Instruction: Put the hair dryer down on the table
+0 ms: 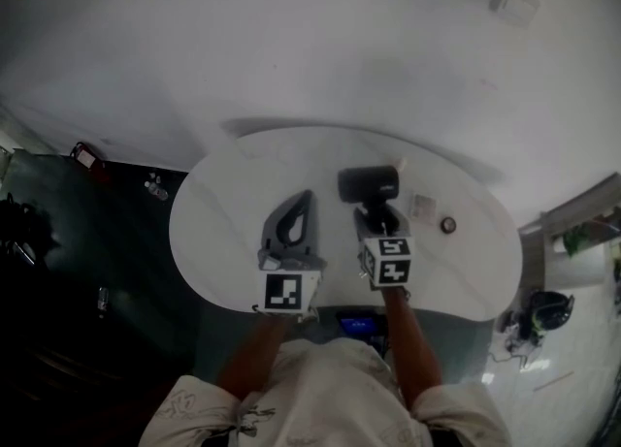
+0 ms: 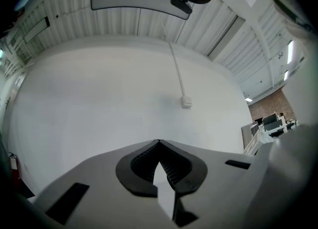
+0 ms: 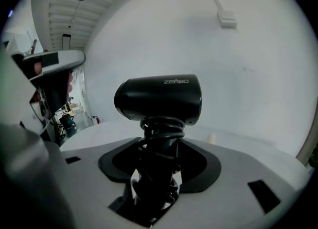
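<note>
We held the right gripper [image 3: 161, 143] clamped on the hair dryer [image 3: 159, 99]. Its grey jaws pressed from either side on the handle, which stood between the dark, scooped pad recesses. The dryer was smooth black plastic, with a short, stout barrel lying crosswise above the jaws, rounded at one end and cut flat at the other. Small pale lettering ran along its side. A glossy black cord [image 3: 161, 126] was wound in tight coils around the handle just under the barrel and went on down between the jaws.

From the head view the dryer sat out in front of the gripper, over the middle of the table [image 1: 223, 232]. That was a smooth white oval top with a softly rounded edge. We could not tell whether the dryer touched the surface.

The left gripper [image 2: 159, 143] was closed with nothing in it. Its matte grey jaws met at a sharp tip, leaving a teardrop-shaped gap behind them. That gap was lined by dark pads [image 2: 171, 171] with fine ribbing. It was held over the table just beside the right gripper, and each gripper carried a white cube printed with black square markers.

On the table past the dryer stood a small cream stub [image 3: 211, 137]. To the right lay a pale flat square [image 1: 423, 207] and a small dark round thing [image 1: 448, 225], both well apart from the grippers.
</note>
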`<state>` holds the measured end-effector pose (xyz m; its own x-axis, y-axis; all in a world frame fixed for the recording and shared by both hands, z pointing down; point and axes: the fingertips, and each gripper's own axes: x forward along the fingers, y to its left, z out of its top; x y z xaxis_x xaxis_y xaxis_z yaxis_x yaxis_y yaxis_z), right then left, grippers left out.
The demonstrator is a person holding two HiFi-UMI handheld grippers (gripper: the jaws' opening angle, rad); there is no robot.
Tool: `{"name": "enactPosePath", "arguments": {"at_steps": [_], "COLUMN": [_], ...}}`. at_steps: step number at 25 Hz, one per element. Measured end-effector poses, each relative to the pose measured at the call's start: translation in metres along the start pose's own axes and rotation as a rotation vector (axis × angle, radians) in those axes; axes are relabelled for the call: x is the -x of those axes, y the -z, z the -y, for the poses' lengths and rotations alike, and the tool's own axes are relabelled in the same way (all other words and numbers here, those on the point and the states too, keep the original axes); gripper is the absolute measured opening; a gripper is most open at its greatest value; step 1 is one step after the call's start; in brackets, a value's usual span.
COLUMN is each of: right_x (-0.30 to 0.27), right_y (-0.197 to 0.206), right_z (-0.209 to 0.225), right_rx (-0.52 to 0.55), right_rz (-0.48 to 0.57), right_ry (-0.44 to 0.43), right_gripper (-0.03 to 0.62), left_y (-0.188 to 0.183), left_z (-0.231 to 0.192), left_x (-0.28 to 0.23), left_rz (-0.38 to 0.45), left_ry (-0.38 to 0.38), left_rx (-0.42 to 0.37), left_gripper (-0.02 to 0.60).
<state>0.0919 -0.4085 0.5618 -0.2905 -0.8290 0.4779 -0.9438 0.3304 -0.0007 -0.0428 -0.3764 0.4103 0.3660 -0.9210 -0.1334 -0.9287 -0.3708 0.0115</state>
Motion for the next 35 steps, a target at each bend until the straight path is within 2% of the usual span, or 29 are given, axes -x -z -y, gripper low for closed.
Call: {"name": "enactPosePath", "arguments": {"at_steps": [10,22,25,27,35], "right_x": [-0.040,-0.063,-0.056,-0.058,-0.064], "right_y": [0.077,0.137,0.150,0.151,0.142], "right_z": [0.001,0.003,0.002,-0.002,0.001], "right_rx": [-0.016,-0.059,-0.088,-0.108,-0.066], "right_rz": [-0.296,-0.530,-0.623,-0.630,-0.588], "right_ry": [-0.029,-0.045,-0.031,-0.052,-0.032], "right_gripper": [0.226,0.226,0.226,0.227,0.227], "left_y": [0.007,0.017,0.019,0.022,0.024], "left_z": [-0.003,-0.008,-0.011,-0.012,-0.010], "left_x": [-0.001,-0.007,-0.009,-0.009,-0.012], "left_rz": [-0.014,-0.036,-0.041,-0.046,-0.042], "left_ry": [-0.007,-0.004,-0.006,-0.007,0.002], "left_rx": [-0.001,0.018,0.021,0.024,0.035], "left_gripper": [-0.003,-0.002,-0.002,-0.002,-0.002]}}
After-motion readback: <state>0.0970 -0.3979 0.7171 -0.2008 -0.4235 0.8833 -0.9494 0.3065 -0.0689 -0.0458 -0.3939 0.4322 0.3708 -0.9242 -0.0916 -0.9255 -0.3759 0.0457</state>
